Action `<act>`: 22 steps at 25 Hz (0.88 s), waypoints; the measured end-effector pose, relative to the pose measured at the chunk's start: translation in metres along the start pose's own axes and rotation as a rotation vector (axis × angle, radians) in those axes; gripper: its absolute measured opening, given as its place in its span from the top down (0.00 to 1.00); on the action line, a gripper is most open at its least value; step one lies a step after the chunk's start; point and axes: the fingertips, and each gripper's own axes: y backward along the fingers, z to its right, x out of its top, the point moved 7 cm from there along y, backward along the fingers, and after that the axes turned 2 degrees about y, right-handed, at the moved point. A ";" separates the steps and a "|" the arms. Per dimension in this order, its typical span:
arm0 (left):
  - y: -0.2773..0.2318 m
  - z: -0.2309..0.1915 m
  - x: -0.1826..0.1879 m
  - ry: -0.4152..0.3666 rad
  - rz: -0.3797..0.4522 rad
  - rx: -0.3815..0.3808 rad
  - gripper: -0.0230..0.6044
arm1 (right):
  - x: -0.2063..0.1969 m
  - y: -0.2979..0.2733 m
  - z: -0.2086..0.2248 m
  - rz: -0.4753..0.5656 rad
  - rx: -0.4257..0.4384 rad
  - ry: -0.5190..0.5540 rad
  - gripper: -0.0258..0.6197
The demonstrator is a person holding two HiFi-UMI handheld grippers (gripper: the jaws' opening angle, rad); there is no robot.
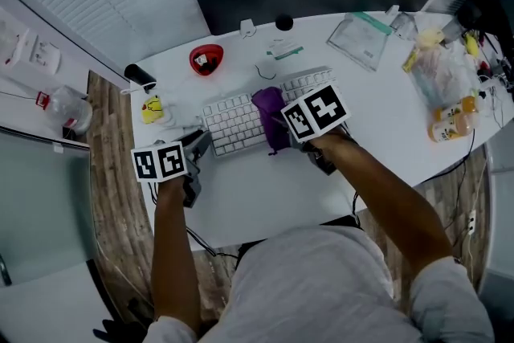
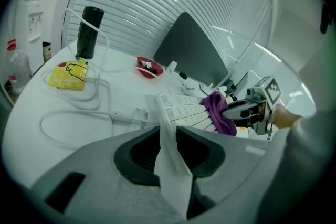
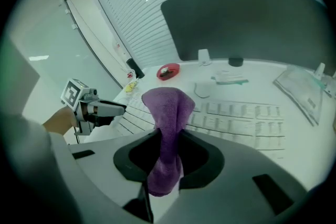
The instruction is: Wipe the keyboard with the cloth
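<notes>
On the white surface [image 1: 265, 201], the left gripper [image 1: 201, 144] is clamped on the left end of the keyboard [image 1: 234, 123]. The right gripper [image 1: 281, 127] pinches the purple cloth [image 1: 269, 108], bunched over the keyboard's middle keys. Farther left sits a red bowl [image 1: 206, 59].

Holds left gripper [image 2: 169, 152] pitched downward, jaws closed on keyboard [image 1: 233, 124] edge; pinches purple cloth [image 3: 167, 107] in right gripper [image 3: 167, 153], likewise pitched downward; left forearm [image 1: 173, 253] and right forearm [image 1: 385, 189] extended forward.
</notes>
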 end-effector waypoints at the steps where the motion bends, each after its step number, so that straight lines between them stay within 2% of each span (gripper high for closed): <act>1: 0.000 0.000 0.000 0.003 0.001 0.000 0.79 | -0.004 0.007 0.011 0.002 -0.013 -0.012 0.83; 9: 0.000 0.001 0.000 0.013 0.000 0.016 0.79 | -0.032 0.062 0.098 0.013 -0.133 -0.103 0.83; 14: 0.000 0.002 0.000 0.013 0.003 0.027 0.79 | -0.043 0.086 0.133 0.019 -0.202 -0.144 0.83; 18: 0.000 0.002 0.001 0.011 0.003 0.029 0.79 | -0.045 0.096 0.136 0.032 -0.232 -0.149 0.83; 22: 0.000 0.002 0.000 0.009 0.009 0.030 0.79 | -0.032 0.097 0.100 0.084 -0.169 -0.122 0.83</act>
